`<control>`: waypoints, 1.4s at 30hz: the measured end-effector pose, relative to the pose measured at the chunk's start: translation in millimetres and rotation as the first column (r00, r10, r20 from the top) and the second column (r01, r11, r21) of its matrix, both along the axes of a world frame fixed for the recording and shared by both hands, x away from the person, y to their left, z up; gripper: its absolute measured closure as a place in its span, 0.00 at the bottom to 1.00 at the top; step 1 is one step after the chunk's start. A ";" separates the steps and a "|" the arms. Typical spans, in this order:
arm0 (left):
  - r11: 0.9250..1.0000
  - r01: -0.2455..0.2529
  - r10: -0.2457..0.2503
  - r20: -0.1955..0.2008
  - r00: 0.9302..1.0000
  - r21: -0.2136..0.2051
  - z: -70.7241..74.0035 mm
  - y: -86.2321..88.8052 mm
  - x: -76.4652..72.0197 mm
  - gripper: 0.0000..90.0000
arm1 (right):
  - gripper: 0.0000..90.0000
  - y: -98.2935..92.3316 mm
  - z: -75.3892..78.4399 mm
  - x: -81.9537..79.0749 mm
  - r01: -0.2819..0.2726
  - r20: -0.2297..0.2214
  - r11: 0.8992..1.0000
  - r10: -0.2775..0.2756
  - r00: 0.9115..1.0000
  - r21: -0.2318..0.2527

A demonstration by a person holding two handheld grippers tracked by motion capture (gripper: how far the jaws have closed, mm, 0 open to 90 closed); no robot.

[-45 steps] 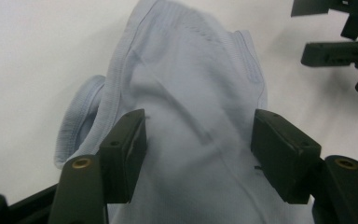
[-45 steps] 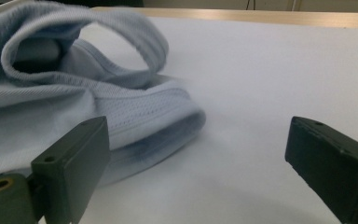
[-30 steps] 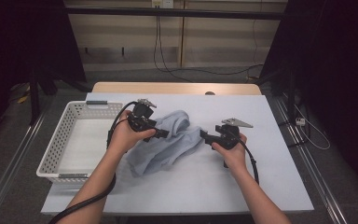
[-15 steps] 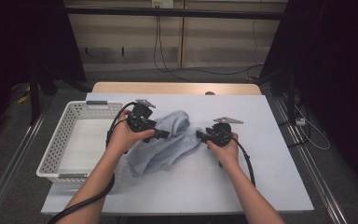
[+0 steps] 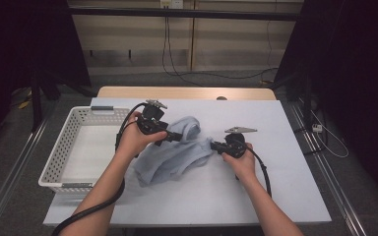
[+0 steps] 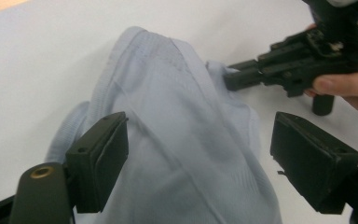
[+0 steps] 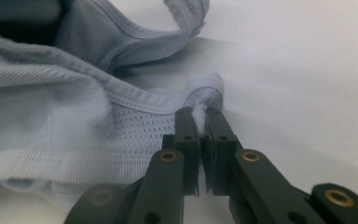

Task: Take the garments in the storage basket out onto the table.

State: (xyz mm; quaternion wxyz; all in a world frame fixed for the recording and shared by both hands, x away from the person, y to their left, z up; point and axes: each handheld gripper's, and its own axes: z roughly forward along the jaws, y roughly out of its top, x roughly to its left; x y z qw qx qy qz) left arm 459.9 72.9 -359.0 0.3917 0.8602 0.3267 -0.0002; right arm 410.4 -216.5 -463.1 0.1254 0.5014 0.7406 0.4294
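A crumpled light blue garment [image 5: 177, 156] lies on the white table [image 5: 275, 187]. My left gripper [image 5: 180, 138] hovers over its upper part. In the left gripper view the jaws [image 6: 198, 163] stand wide apart, having just opened a little, with cloth [image 6: 177, 116] bulging between them; the pads do not press on it. My right gripper [image 5: 213, 145] is at the garment's right edge. In the right gripper view its jaws [image 7: 200, 114] have just closed and are shut on a fold of the ribbed hem [image 7: 205, 88]. The left gripper view also catches the right gripper [image 6: 235, 79] biting the edge.
A white plastic basket [image 5: 56, 162] sits at the table's left side, next to my left forearm. Cables trail from both grippers toward the table's front edge. A wooden strip [image 5: 187, 92] runs along the far edge.
My right gripper has slid left up to the garment's edge and its jaws have closed on the hem. The left hand has stayed over the garment.
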 end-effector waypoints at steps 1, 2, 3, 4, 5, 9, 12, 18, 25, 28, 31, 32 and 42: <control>1.000 -0.007 0.007 0.000 1.000 0.000 0.4 -0.3 2.4 0.22 | 0.96 0.2 1.2 -2.0 -0.002 0.002 1.000 0.002 1.000 -0.003; 1.000 -0.016 0.016 0.001 1.000 -0.003 0.8 -0.8 5.0 0.22 | 0.96 0.4 2.0 -3.4 -0.009 0.008 1.000 0.009 1.000 -0.002; 1.000 -0.020 0.020 0.000 1.000 -0.007 1.3 -1.4 8.5 0.22 | 0.96 0.8 3.0 -5.1 -0.016 0.010 1.000 0.016 1.000 0.002; 1.000 -0.025 0.025 0.001 1.000 -0.012 1.5 -2.0 10.3 0.22 | 0.96 1.4 4.5 -7.0 -0.023 0.012 1.000 0.022 1.000 0.002; 0.999 -0.029 0.029 0.003 1.000 -0.014 1.5 -2.8 12.8 0.22 | 0.96 2.1 6.1 -9.6 -0.032 0.017 0.999 0.032 0.999 0.001; 0.999 -0.045 0.045 0.006 0.999 -0.014 0.3 -7.4 23.2 0.22 | 0.96 3.6 7.7 -13.4 -0.040 0.021 0.999 0.040 0.999 0.011; 0.998 -0.050 0.050 0.001 0.999 -0.031 -1.5 -11.7 30.1 0.24 | 0.96 5.7 9.1 -16.5 -0.053 0.018 0.998 0.053 0.998 0.016; 0.998 -0.063 0.063 -0.008 0.998 -0.018 -8.3 -21.1 45.0 0.30 | 0.96 5.9 10.4 -17.4 -0.051 0.019 0.998 0.050 0.999 0.024; 0.996 -0.090 0.089 -0.036 0.995 -0.029 -27.7 -36.5 62.1 0.31 | 0.95 5.9 11.5 -18.2 -0.040 0.014 0.999 0.039 0.999 0.033; 0.996 -0.085 0.083 -0.040 0.996 -0.028 -29.3 -41.5 62.4 0.31 | 0.95 5.4 12.0 -18.2 -0.038 0.012 0.999 0.038 0.999 0.034; 0.997 -0.069 0.069 -0.037 0.997 -0.021 -30.2 -47.9 62.0 0.31 | 0.95 4.7 12.4 -18.1 -0.038 0.011 0.999 0.038 0.999 0.038; 0.997 -0.070 0.069 -0.038 0.997 -0.020 -30.1 -49.5 61.8 0.31 | 0.95 4.7 12.4 -18.1 -0.038 0.011 0.999 0.038 0.999 0.038; 0.997 -0.074 0.073 -0.024 0.997 -0.013 -20.7 -51.6 63.9 0.30 | 0.95 3.1 15.0 -20.7 -0.040 0.013 0.999 0.040 0.999 0.030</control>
